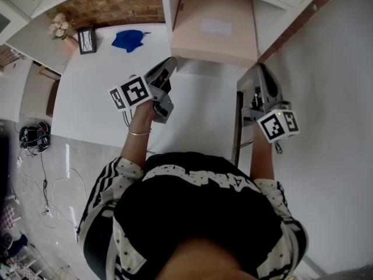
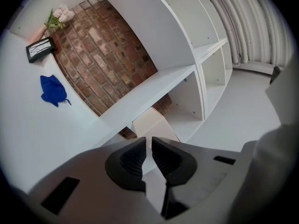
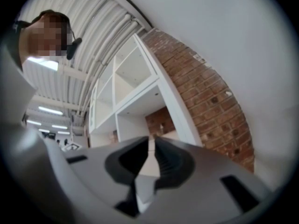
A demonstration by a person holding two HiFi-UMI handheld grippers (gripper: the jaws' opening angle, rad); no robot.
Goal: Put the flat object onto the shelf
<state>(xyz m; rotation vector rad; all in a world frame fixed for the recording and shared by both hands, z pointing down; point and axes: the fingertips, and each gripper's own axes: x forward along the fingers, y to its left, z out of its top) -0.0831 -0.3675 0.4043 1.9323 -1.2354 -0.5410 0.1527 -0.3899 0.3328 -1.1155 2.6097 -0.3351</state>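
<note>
The flat object is a pale pink box [image 1: 213, 31] lying inside a white shelf compartment [image 1: 265, 16], its front edge level with the shelf's lip. My left gripper [image 1: 170, 63] points at the box's front left corner, a little short of it. In the left gripper view the jaws [image 2: 148, 144] stand shut with only a sliver between the ribbed pads and nothing in it; the box [image 2: 152, 121] lies beyond them. My right gripper [image 1: 262, 70] hangs by the box's front right corner, also shut and empty [image 3: 152, 146].
A blue cloth [image 1: 129, 39], a small black picture frame [image 1: 87, 40] and a bunch of pale flowers [image 1: 60, 25] sit on the white table [image 1: 99, 107] to the left. Brick wall stands behind. Cables [image 1: 35, 136] lie on the floor at the far left.
</note>
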